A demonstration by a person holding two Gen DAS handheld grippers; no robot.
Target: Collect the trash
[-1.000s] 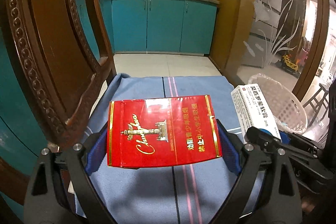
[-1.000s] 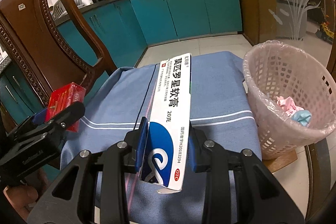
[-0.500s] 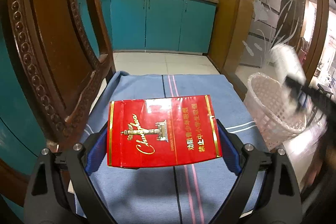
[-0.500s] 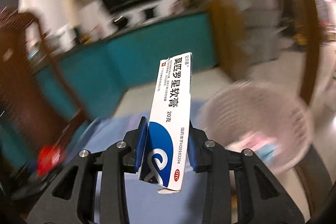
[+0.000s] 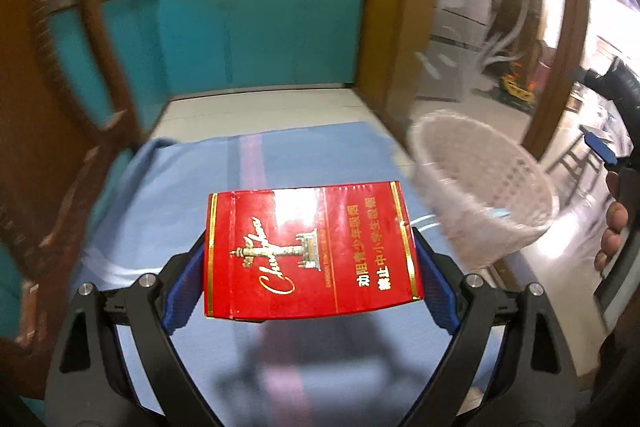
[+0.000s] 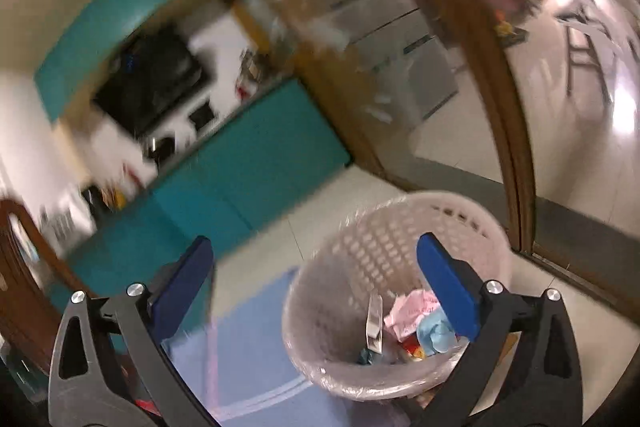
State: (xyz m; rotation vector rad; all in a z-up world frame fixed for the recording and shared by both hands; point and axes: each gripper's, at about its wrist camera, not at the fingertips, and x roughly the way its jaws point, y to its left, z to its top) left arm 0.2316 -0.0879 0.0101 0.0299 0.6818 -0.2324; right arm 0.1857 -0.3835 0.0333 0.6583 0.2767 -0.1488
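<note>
The task looks partly done; the white basket (image 6: 400,291) already holds crumpled pink and blue scraps and a white box (image 6: 375,323) standing on end, all just beyond the right gripper (image 6: 324,287), whose fingers (image 6: 448,287) are spread wide and hold nothing; one piece is left, the red cigarette pack (image 5: 310,247), clamped flat between the fingers of the left gripper (image 5: 310,283) above the blue-clothed table (image 5: 180,195), with the basket ahead and to the right of those fingers
</note>
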